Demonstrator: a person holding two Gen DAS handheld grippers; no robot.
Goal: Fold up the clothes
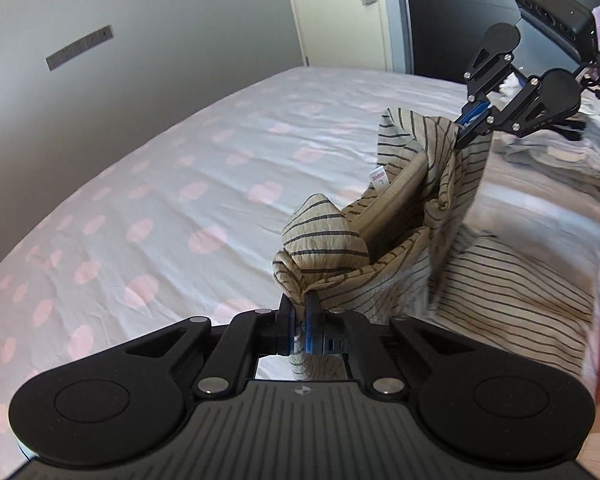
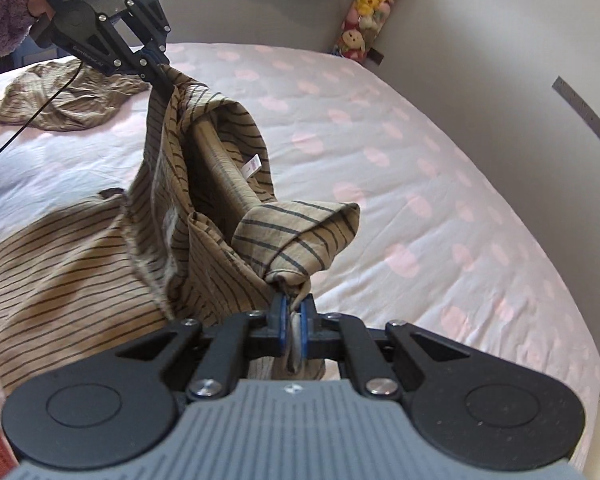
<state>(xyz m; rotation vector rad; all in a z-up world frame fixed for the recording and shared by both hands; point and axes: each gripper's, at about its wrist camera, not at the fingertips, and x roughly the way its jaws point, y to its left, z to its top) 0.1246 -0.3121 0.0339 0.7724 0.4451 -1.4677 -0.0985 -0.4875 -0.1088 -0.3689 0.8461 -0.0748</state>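
A beige shirt with thin dark stripes hangs stretched between my two grippers above the bed; it also shows in the right wrist view. Its collar with a white label faces up. My left gripper is shut on one shoulder of the shirt. My right gripper is shut on the other shoulder. Each gripper appears in the other's view: the right one at the upper right, the left one at the upper left. The shirt's lower part lies on the bed.
The bed has a white sheet with pink dots. A second striped garment lies crumpled at its far side. A stack of folded pale clothes sits on the bed. A wall runs along the bed, with a door beyond.
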